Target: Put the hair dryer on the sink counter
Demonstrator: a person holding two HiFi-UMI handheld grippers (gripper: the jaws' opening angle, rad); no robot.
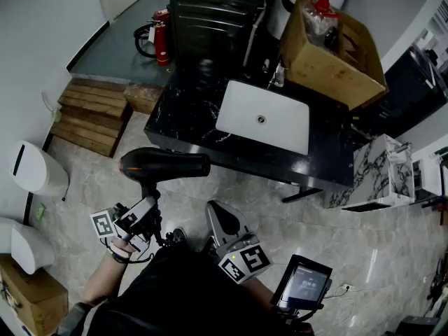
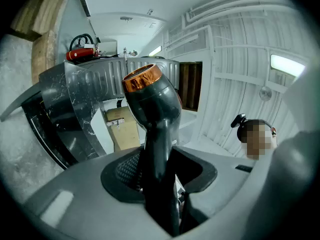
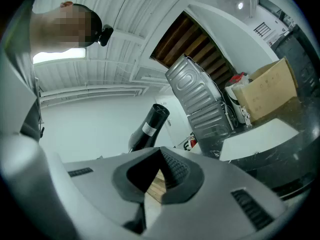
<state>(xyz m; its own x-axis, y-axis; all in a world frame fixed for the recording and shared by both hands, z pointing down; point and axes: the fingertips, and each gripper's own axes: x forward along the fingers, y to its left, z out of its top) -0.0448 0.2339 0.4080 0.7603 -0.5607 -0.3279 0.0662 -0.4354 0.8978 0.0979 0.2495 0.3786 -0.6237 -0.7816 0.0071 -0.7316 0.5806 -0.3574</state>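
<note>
The black hair dryer [image 1: 164,166] hangs level over the tiled floor, short of the counter, with its copper-ringed nozzle [image 2: 142,78] toward the counter. My left gripper [image 1: 148,200] is shut on its handle [image 2: 159,156], which stands up between the jaws. The black marble sink counter [image 1: 189,103] with its white basin [image 1: 262,115] lies ahead. My right gripper [image 1: 218,212] sits beside the left one, shut and empty, its tips meeting [image 3: 161,154]. The dryer's rear end [image 3: 149,126] shows in the right gripper view.
A cardboard box [image 1: 336,51] sits on the counter's far right end, with a faucet [image 1: 278,75] behind the basin. Wooden steps [image 1: 91,114] and white bins [image 1: 35,166] stand at left. A marble-patterned block [image 1: 381,173] stands at right. A fire extinguisher [image 1: 161,44] is behind the counter.
</note>
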